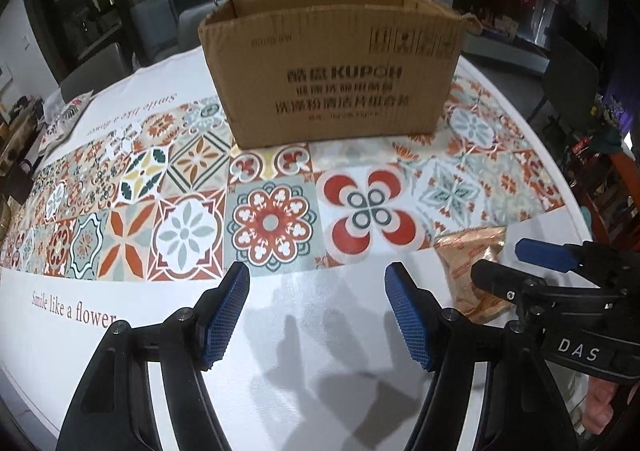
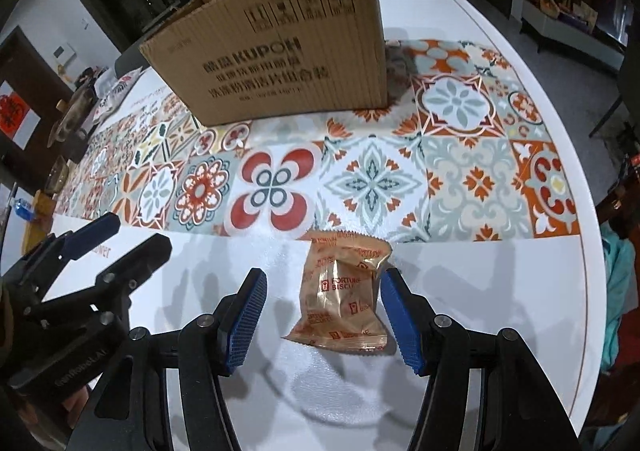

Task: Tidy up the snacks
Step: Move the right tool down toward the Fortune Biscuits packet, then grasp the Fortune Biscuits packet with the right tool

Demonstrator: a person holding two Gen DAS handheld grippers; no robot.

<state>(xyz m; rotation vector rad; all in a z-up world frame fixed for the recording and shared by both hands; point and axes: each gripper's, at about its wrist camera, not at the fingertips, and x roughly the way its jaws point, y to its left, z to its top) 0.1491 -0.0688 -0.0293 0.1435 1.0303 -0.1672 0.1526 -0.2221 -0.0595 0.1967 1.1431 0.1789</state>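
White tablecloth [image 2: 500,311] with a patterned tile band is carrying an open KUPOH cardboard box [image 2: 280,63]. We are holding the right gripper [image 2: 324,315] partly open around a fortune biscuit packet [image 2: 344,291], pads not pressing. We are keeping the left gripper [image 1: 318,315] open, empty.

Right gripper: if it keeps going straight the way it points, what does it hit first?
Most likely the fortune biscuit packet, lying on the white tablecloth between the open jaws of the right gripper. Depth is unclear.
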